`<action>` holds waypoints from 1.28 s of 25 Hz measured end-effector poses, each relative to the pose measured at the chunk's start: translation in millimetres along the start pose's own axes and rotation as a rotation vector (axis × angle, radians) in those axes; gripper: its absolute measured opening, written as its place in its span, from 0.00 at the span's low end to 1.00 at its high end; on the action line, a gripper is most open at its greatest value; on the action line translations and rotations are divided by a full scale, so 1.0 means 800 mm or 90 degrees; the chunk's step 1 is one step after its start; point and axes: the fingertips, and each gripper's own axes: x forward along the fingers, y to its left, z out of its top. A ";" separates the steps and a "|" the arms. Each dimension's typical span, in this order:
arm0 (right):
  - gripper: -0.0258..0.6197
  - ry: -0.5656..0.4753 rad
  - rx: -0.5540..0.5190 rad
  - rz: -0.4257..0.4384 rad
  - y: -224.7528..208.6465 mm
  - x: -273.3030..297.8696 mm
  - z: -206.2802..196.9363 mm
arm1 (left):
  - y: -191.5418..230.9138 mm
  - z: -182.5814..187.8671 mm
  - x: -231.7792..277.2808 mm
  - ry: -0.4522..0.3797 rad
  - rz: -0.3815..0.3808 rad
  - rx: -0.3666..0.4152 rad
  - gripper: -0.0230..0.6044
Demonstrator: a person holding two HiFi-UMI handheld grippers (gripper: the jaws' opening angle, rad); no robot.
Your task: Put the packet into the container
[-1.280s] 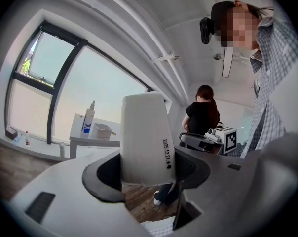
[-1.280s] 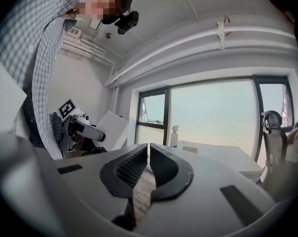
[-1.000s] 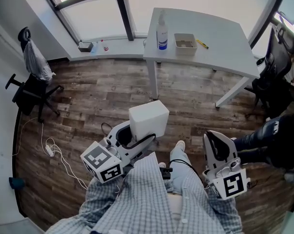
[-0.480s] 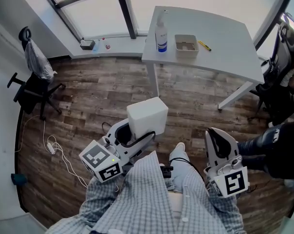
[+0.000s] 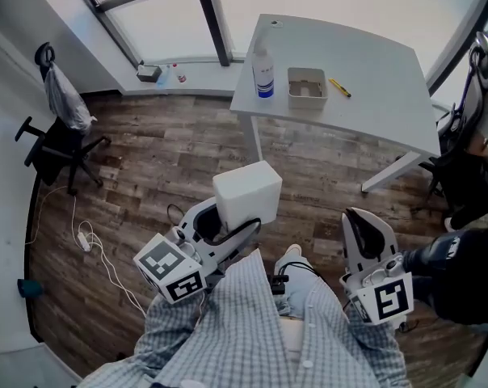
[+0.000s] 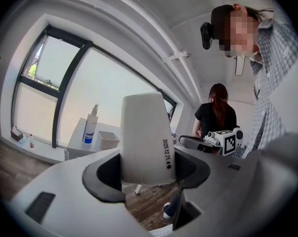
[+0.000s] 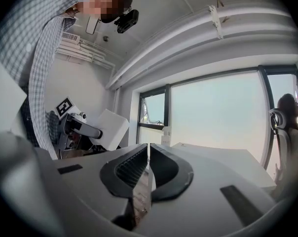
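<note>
Your left gripper (image 6: 147,168) is clamped on the packet (image 6: 145,135). Both dark pads press on its lower end, and the jaws stand wide to take its width. The packet is white and stands upright out of the jaws. It carries a printed date along one edge (readable only in the left gripper view). In the head view you hold the packet in front of your body, above the wood floor (image 5: 163,160) and well apart from the table (image 5: 373,71).

Your right gripper (image 7: 149,151) holds nothing. Its jaws are together, with only a thin slit between the ribbed pads. It is held at your right side, level with the left gripper.

The container (image 5: 308,103) is an open tray on the table, near the table's front edge. It sits between the bottle (image 5: 263,73) and a yellow pen (image 5: 339,87), and touches neither.

A chair (image 5: 62,148) with a bag hung on it stands by the wall at far left. A cable (image 5: 86,245) lies on the floor near your left gripper. A second person (image 5: 462,273) in dark clothing is just beside your right gripper.
</note>
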 end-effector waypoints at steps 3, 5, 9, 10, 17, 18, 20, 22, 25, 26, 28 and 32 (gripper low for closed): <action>0.08 0.000 -0.001 0.007 -0.015 0.004 0.000 | 0.001 0.005 0.012 -0.004 0.008 -0.002 0.47; 0.08 0.000 -0.001 0.009 -0.026 0.006 -0.001 | 0.001 0.007 0.021 -0.007 0.011 -0.002 0.47; 0.08 -0.006 -0.003 0.012 -0.045 0.006 -0.004 | 0.001 0.009 0.041 -0.009 0.015 -0.005 0.47; 0.08 -0.008 -0.003 0.012 -0.051 0.006 -0.005 | 0.001 0.009 0.048 -0.009 0.013 -0.006 0.47; 0.08 -0.016 0.001 -0.010 -0.098 0.000 -0.011 | -0.007 0.013 0.093 -0.006 -0.004 0.006 0.47; 0.08 -0.016 0.003 -0.013 -0.103 0.000 -0.012 | -0.008 0.014 0.097 -0.006 -0.005 0.008 0.47; 0.08 -0.017 0.002 -0.013 -0.109 0.002 -0.011 | -0.009 0.017 0.104 -0.007 -0.008 0.008 0.47; 0.08 -0.018 -0.002 -0.009 -0.111 0.004 -0.011 | -0.008 0.020 0.108 -0.011 -0.006 0.009 0.47; 0.08 -0.014 -0.008 -0.002 -0.109 0.006 -0.013 | -0.005 0.021 0.110 -0.011 0.001 0.012 0.47; 0.08 -0.012 -0.007 0.000 -0.110 0.007 -0.015 | -0.003 0.021 0.110 -0.011 0.005 0.012 0.47; 0.08 -0.009 -0.002 0.002 -0.111 0.008 -0.019 | 0.001 0.022 0.109 -0.014 0.013 0.009 0.47; 0.08 -0.006 -0.012 0.005 -0.117 0.010 -0.017 | 0.007 0.025 0.108 -0.017 0.023 0.006 0.47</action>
